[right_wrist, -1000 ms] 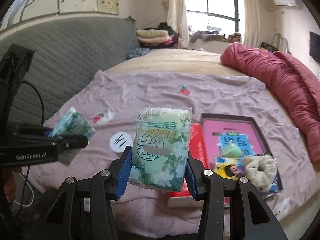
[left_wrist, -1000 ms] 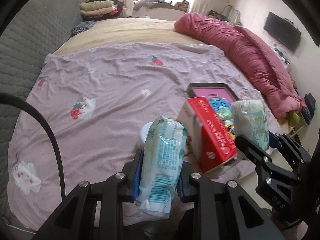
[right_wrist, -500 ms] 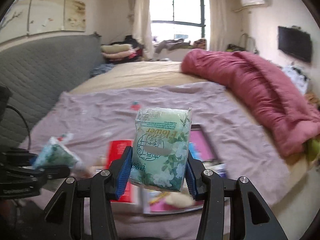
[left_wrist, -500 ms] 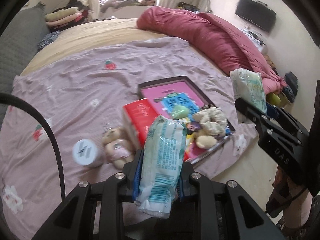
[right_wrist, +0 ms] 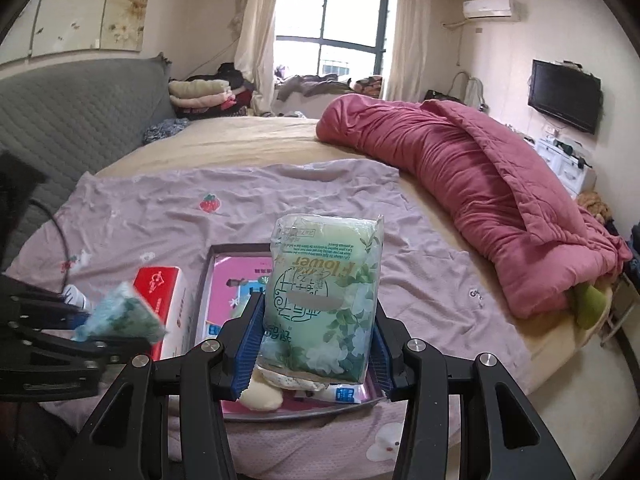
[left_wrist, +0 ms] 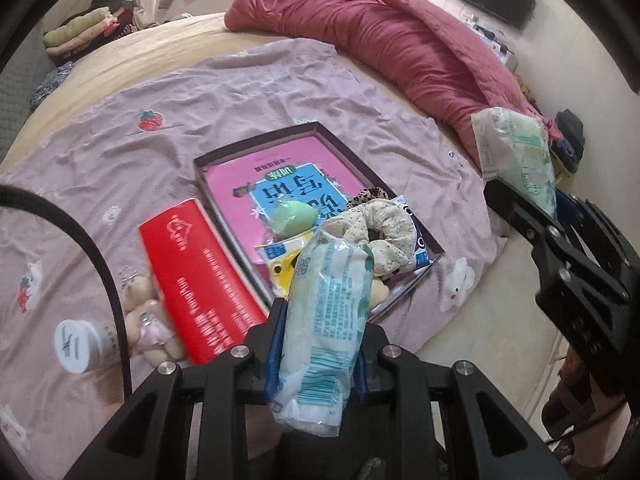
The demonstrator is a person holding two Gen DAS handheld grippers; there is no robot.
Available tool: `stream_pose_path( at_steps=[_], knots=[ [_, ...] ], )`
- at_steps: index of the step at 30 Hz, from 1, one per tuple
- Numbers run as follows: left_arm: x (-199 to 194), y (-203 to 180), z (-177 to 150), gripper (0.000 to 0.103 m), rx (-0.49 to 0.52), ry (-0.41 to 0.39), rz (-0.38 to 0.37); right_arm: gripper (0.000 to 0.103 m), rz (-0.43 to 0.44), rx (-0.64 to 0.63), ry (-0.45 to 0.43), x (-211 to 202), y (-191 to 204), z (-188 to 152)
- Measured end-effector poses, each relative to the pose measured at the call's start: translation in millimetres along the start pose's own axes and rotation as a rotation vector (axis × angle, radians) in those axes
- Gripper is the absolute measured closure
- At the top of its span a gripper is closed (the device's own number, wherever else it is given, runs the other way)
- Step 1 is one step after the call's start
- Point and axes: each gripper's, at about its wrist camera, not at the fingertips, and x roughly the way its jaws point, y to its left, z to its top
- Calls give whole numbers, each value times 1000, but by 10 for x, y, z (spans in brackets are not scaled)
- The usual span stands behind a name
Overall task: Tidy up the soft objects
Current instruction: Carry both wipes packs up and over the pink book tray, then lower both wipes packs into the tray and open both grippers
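Fingers of the left gripper [left_wrist: 316, 354] pinched a pale tissue pack [left_wrist: 326, 320] above the bed [left_wrist: 240, 92]. Right gripper [right_wrist: 316, 346] squeezed a green flower tissue pack [right_wrist: 324, 300] over the dark tray [left_wrist: 320, 130], beside a red box [left_wrist: 196, 280].

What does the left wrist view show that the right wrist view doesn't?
Only the left wrist view shows the small beige teddy bear, the white round-lidded jar and the cream floral scrunchie. Only the right wrist view shows the window and the wall air conditioner. Both show the dark shallow tray, the red box, and each gripper holding a tissue pack.
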Motion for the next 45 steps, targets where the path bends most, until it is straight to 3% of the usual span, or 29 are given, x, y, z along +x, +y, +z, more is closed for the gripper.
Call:
stream_pose_path(
  at_steps=[15,32,45],
  knots=[
    [711,-87,252,74,15,113,19,54,91,36,105,594,-145,-114],
    [1110,-14,319,74,2,179,27,54,169,42,195,1034,-119,-131],
    [1301,3,356,74,16,200,12,53,177,21,271,1274,-64,-255]
  ],
)
